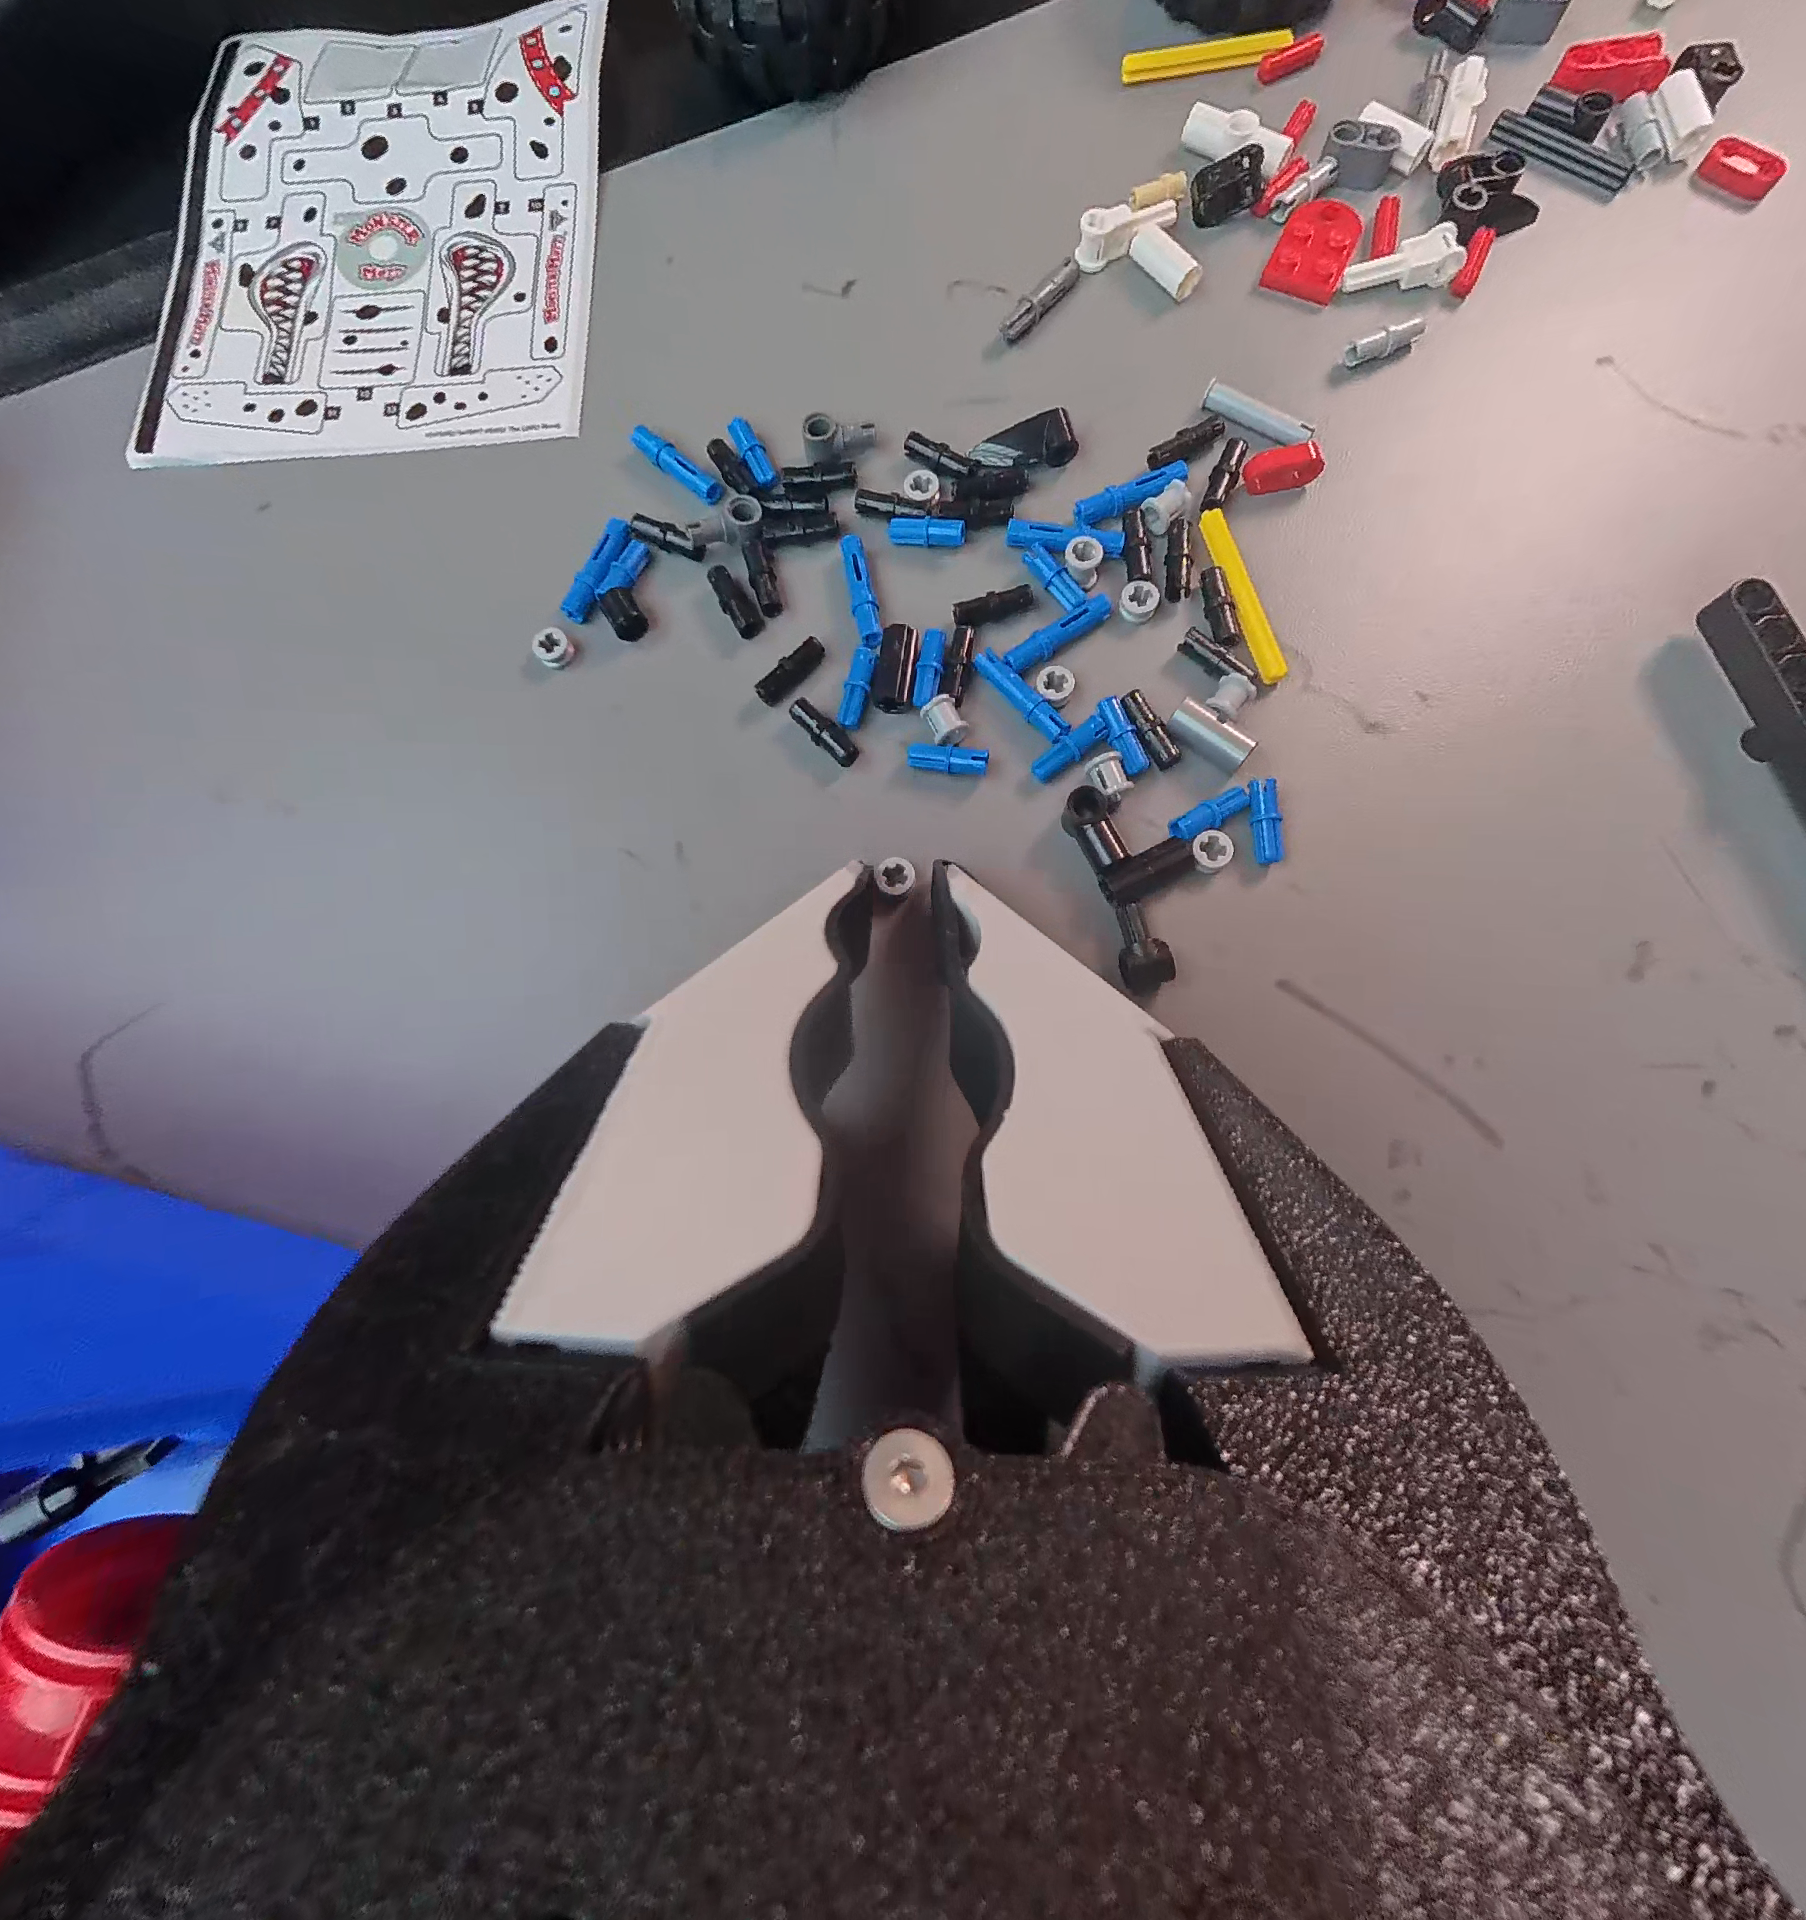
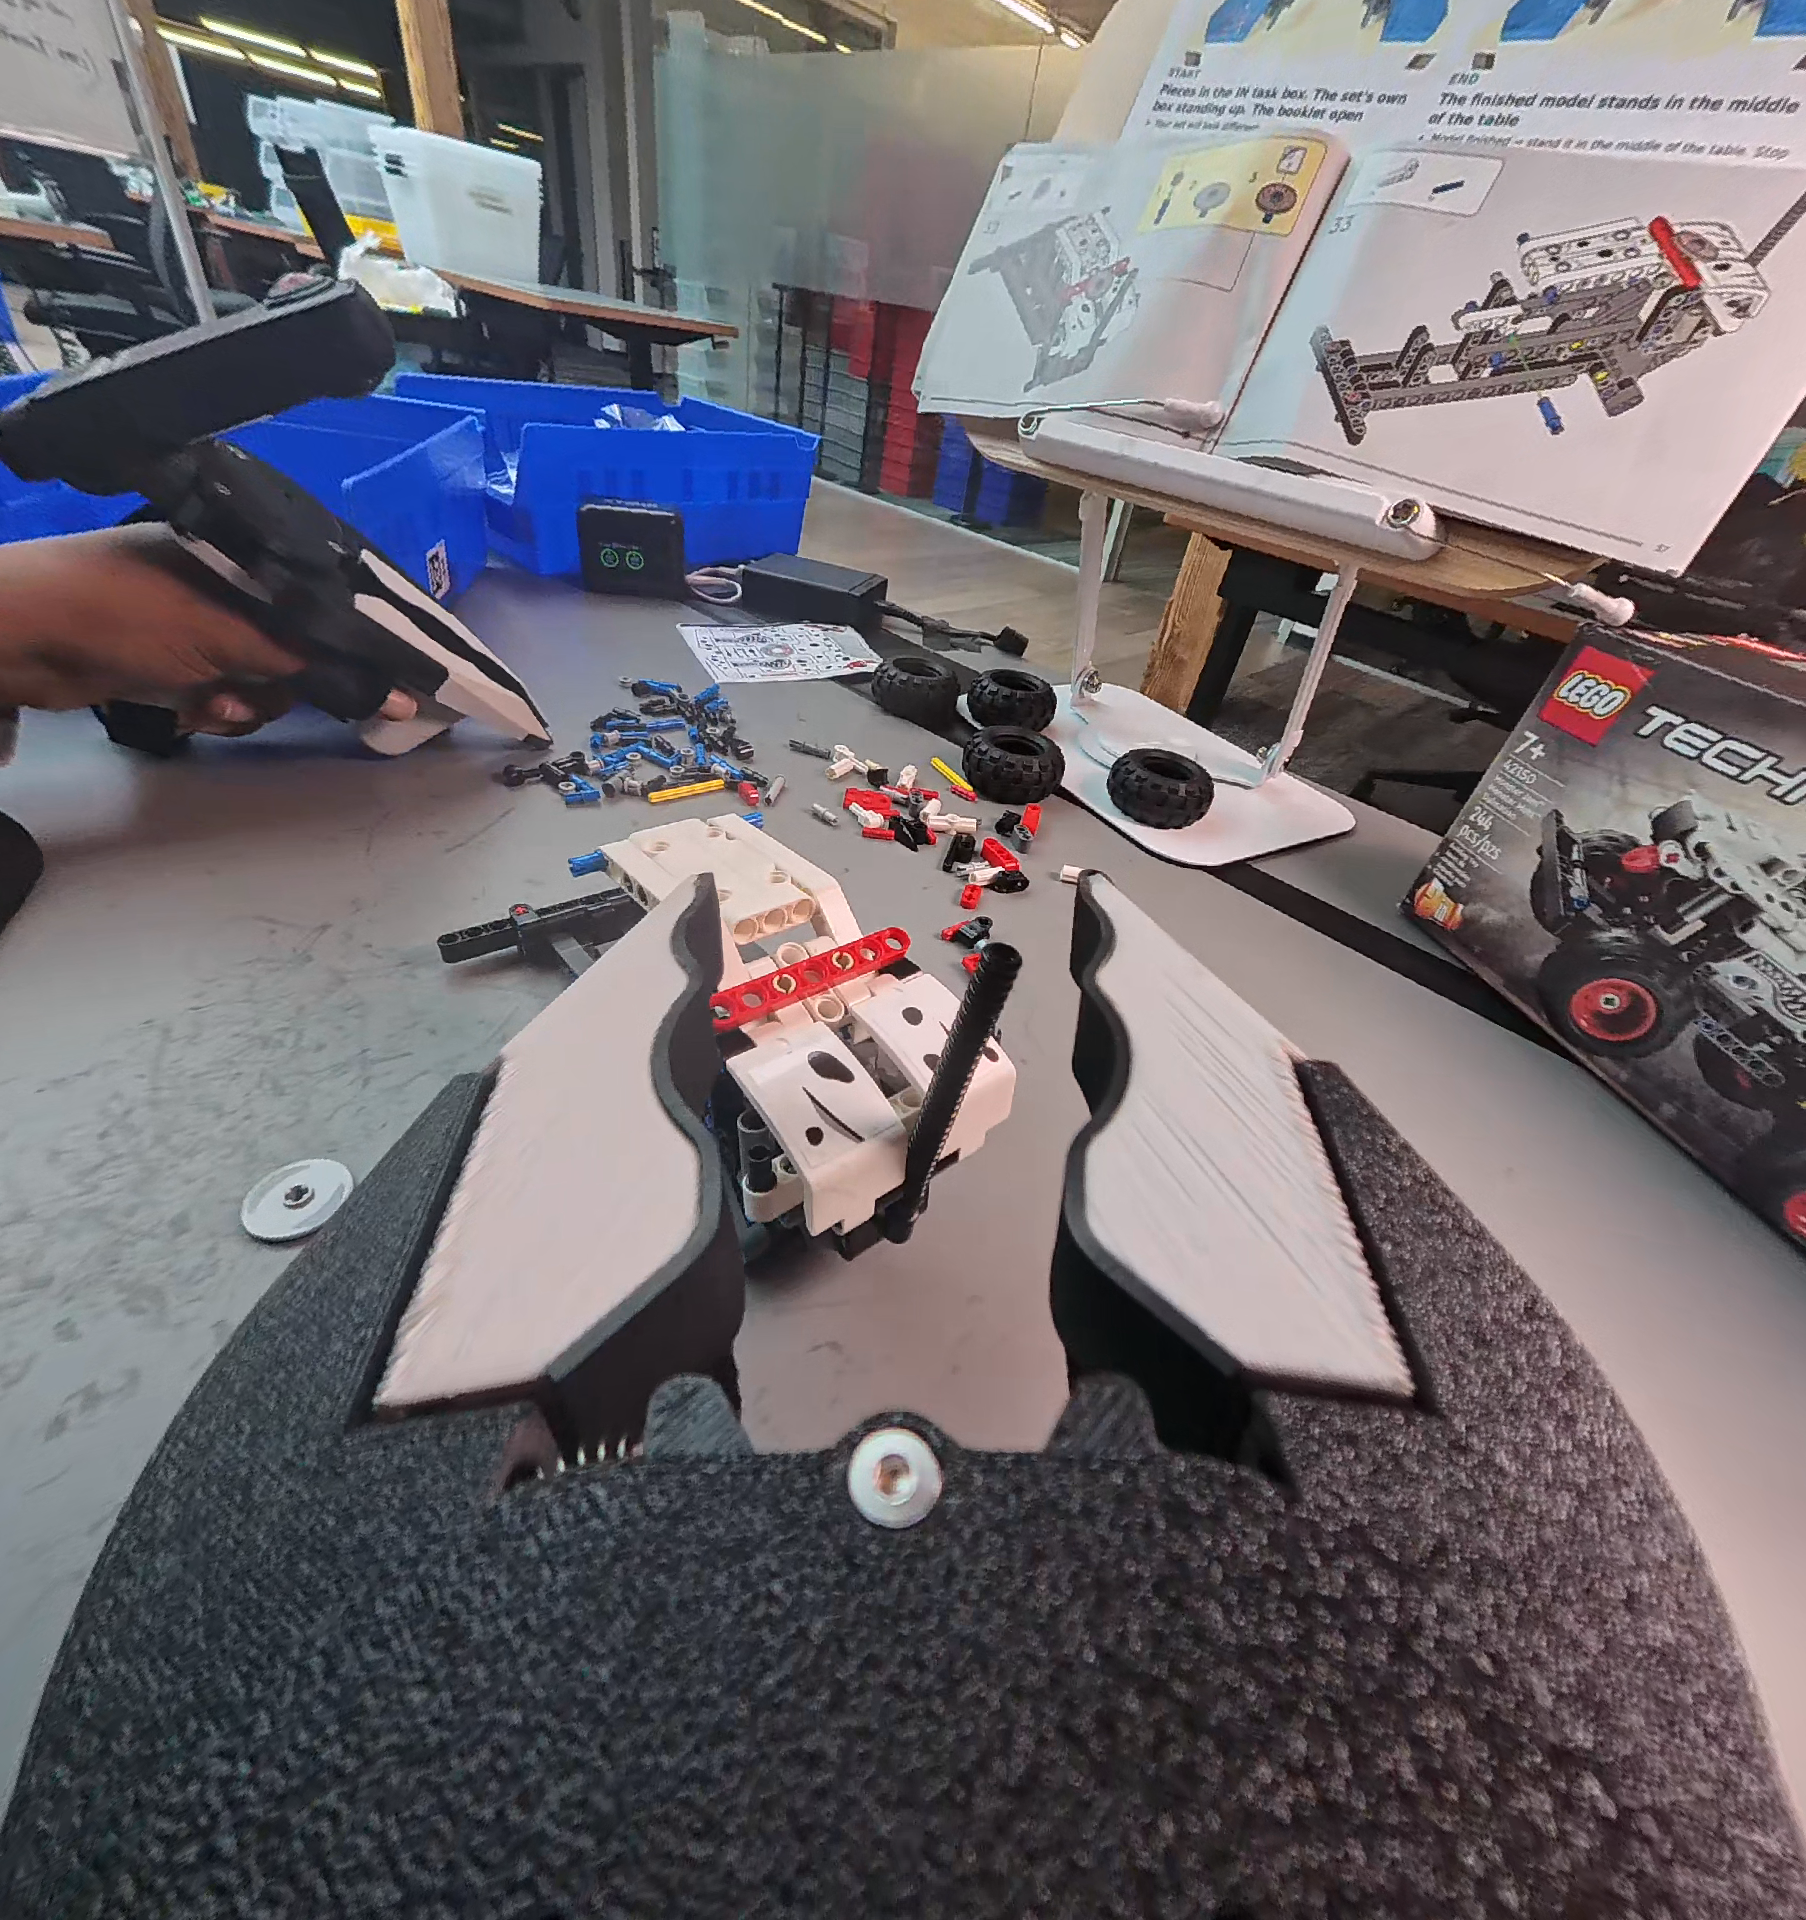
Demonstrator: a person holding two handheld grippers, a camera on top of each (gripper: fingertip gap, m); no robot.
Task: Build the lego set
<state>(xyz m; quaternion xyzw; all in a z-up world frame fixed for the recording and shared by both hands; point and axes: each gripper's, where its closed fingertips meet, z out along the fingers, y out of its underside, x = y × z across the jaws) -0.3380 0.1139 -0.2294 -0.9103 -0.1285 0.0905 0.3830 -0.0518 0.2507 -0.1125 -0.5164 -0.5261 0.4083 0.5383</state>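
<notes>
My left gripper point(image 1: 899, 871) is low over the grey table point(image 1: 359, 831), its tips closed on a small grey bush point(image 1: 895, 876) at the near edge of a pile of blue and black pins point(image 1: 982, 623). It also shows in the right wrist view point(image 2: 537, 734), held by a hand, tips at the table. My right gripper point(image 2: 897, 883) is open, with nothing gripped. Its fingers flank the partly built white model point(image 2: 847, 1112), which has a red beam point(image 2: 811, 971) across it and a black axle point(image 2: 956, 1081) sticking up.
A sticker sheet point(image 1: 369, 239) lies at the far left. Mixed red, white and black parts point(image 1: 1398, 187) lie at the far right. Several black tyres point(image 2: 1013, 764), an open instruction booklet on a stand point(image 2: 1501, 343), the set's box point(image 2: 1657, 914), blue bins point(image 2: 660, 478) and a metal disc point(image 2: 296, 1197) surround the work area.
</notes>
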